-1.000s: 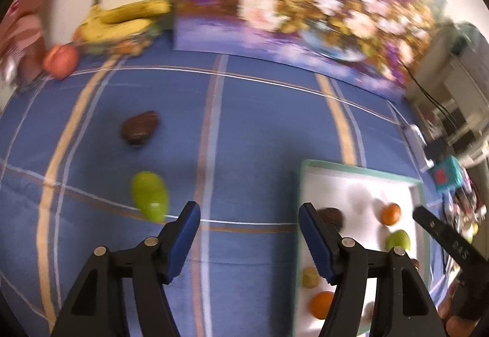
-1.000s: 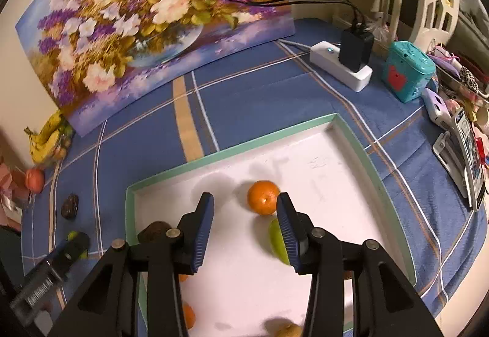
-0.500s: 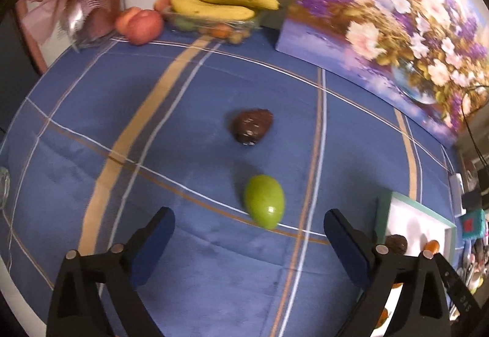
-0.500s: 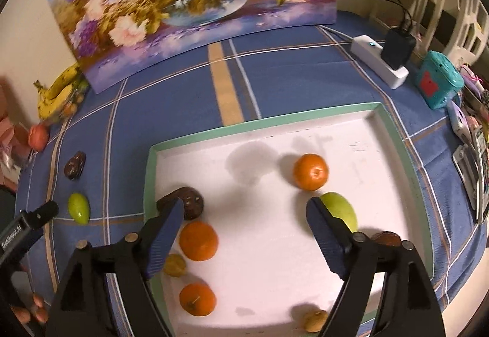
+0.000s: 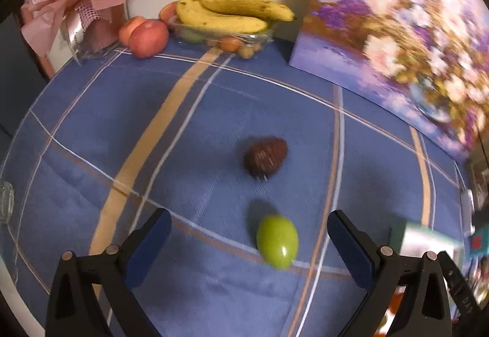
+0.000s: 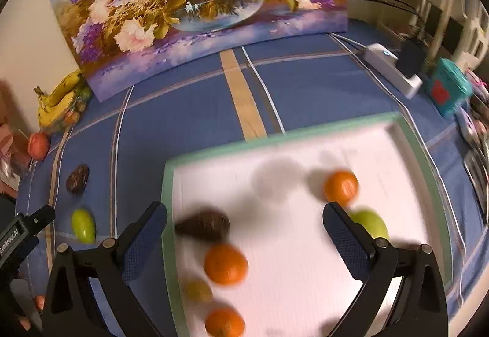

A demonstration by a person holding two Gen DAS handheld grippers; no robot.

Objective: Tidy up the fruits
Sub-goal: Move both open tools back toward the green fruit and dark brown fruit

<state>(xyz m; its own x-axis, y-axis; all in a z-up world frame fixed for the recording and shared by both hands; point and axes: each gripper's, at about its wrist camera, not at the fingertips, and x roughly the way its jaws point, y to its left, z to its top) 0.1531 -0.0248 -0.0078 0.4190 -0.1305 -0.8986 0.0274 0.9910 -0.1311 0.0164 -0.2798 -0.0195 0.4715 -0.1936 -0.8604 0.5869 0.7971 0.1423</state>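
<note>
**Left gripper lining up on the green fruit while the right hangs over the tray**

From the left wrist, the left gripper (image 5: pixel 246 237) is standing with its jaws wide apart and empty, pointing steeply down at the blue cloth (image 5: pixel 91 129). The green fruit (image 5: pixel 277 241) is lying between the two pads but touching neither, nearer the right-hand one. The dark brown fruit (image 5: pixel 266 156) is sitting just beyond it. The step in hand looks like a reach for a loose fruit; the next move likely calls for lowering so the pads straddle it, then closing. Open cloth surrounds both fruits, and the tray corner (image 5: pixel 428 237) is lying off to the right, well apart.

From the right wrist, the right gripper (image 6: pixel 244 230) is opening, its jaws already spread wide, with nothing held. It is hovering over the left half of the tray (image 6: pixel 275 138), where three oranges, a dark fruit (image 6: pixel 203 225), another green one and a small yellowish one are resting. The white floor is leaving much free room toward the far right; the raised green rim is needing clearance on entry.
</note>
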